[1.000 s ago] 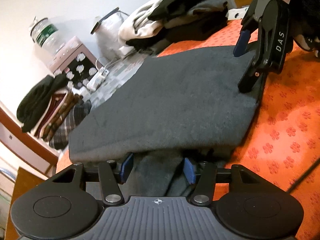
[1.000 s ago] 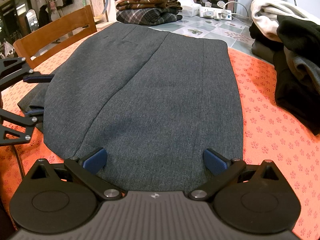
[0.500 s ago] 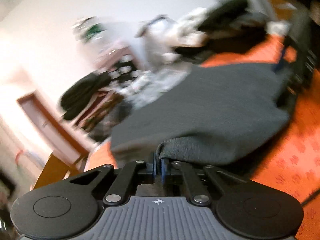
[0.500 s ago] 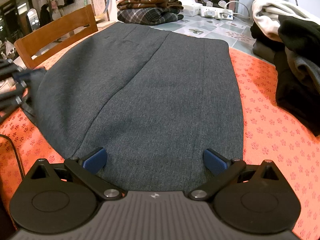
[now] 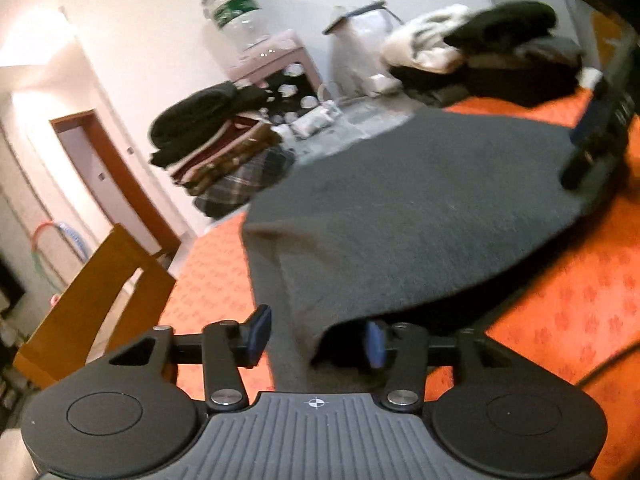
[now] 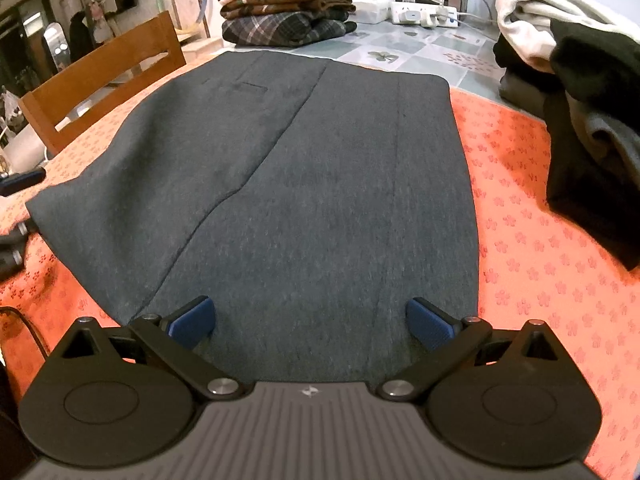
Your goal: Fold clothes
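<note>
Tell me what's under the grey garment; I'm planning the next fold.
The grey garment lies on an orange cloth, its far edge on tiled tabletop. Anything beneath its middle is covered.

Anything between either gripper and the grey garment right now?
Nothing visible. The right gripper is open directly over the near edge of the grey garment. The left gripper is open with the garment's corner between its fingers. The clothes piles sit off to the side.

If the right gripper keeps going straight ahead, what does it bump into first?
Most likely the grey garment. The right gripper is open, its fingers over the near edge, pointing along the cloth. Further on in that line sits the folded pile, though depth is hard to judge.
</note>
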A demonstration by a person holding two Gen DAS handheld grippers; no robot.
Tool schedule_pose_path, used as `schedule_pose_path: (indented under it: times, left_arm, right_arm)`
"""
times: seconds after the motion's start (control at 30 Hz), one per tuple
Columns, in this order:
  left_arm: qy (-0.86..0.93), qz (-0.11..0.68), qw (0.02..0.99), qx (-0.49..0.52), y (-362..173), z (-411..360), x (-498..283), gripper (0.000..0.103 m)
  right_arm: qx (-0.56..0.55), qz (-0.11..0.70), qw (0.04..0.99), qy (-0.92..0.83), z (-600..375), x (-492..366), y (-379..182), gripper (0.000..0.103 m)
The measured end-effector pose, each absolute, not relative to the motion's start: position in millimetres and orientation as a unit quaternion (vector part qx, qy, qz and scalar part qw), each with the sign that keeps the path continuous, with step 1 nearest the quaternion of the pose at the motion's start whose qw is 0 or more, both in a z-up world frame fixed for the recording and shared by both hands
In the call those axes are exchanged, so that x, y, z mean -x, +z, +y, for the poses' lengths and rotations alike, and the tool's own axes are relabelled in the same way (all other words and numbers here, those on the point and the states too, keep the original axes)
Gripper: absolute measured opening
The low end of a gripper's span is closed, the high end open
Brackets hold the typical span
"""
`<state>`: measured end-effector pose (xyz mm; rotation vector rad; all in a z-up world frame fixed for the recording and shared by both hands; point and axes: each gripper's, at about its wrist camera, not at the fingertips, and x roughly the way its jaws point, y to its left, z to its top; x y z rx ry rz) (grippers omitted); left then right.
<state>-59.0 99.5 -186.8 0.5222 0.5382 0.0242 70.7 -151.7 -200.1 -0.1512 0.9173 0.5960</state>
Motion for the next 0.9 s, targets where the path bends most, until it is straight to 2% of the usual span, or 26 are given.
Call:
schedule_pose_path:
  times: [0.03, 0.07, 0.1, 0.17, 0.33, 0.43, 0.47, 0.53, 0.63, 0.77, 0.9]
  left_arm:
    - [0.018, 0.259, 0.930, -0.261, -188.1, 98.9, 58.1, 0.043]
    - [0.033, 0.251, 0.931, -0.261, -186.4, 99.5, 58.3, 0.016]
    - [0.046, 0.246, 0.935, -0.252, -182.4, 101.4, 59.6, 0.011]
    - [0.070, 0.236, 0.942, -0.228, -173.2, 106.1, 62.9, 0.010]
    - [0.077, 0.244, 0.946, -0.198, -174.6, 107.4, 76.3, 0.009]
    - [0.084, 0.247, 0.949, -0.175, -179.4, 110.7, 80.0, 0.010]
    - [0.086, 0.248, 0.950, -0.167, -180.9, 112.0, 81.2, 0.012]
    - [0.091, 0.249, 0.952, -0.152, -183.9, 114.4, 83.6, 0.017]
    - [0.096, 0.252, 0.954, -0.129, -186.0, 121.5, 90.5, 0.030]
    - [0.083, 0.254, 0.959, -0.098, -181.9, 136.9, 107.5, 0.044]
    - [0.089, 0.271, 0.957, -0.058, -176.3, 161.3, 124.2, 0.047]
  right_arm:
    - [0.073, 0.436, 0.851, 0.284, -150.9, -71.6, -199.4, 0.103]
    - [0.074, 0.437, 0.850, 0.285, -149.2, -72.3, -198.2, 0.103]
    - [0.077, 0.436, 0.850, 0.285, -147.2, -72.9, -196.3, 0.103]
    - [0.080, 0.429, 0.852, 0.290, -143.2, -74.8, -188.4, 0.103]
    - [0.075, 0.404, 0.853, 0.320, -125.2, -88.2, -155.4, 0.102]
    - [0.083, 0.392, 0.845, 0.353, -97.8, -104.1, -133.6, 0.086]
    - [0.088, 0.391, 0.841, 0.364, -85.5, -111.3, -128.3, 0.081]
    - [0.090, 0.388, 0.830, 0.390, -57.5, -127.2, -121.2, 0.078]
    - [0.092, 0.392, 0.812, 0.422, -9.7, -149.4, -124.3, 0.074]
    - [0.117, 0.405, 0.784, 0.455, 55.4, -166.3, -145.3, 0.054]
    - [0.136, 0.427, 0.760, 0.471, 97.5, -165.7, -169.4, 0.048]
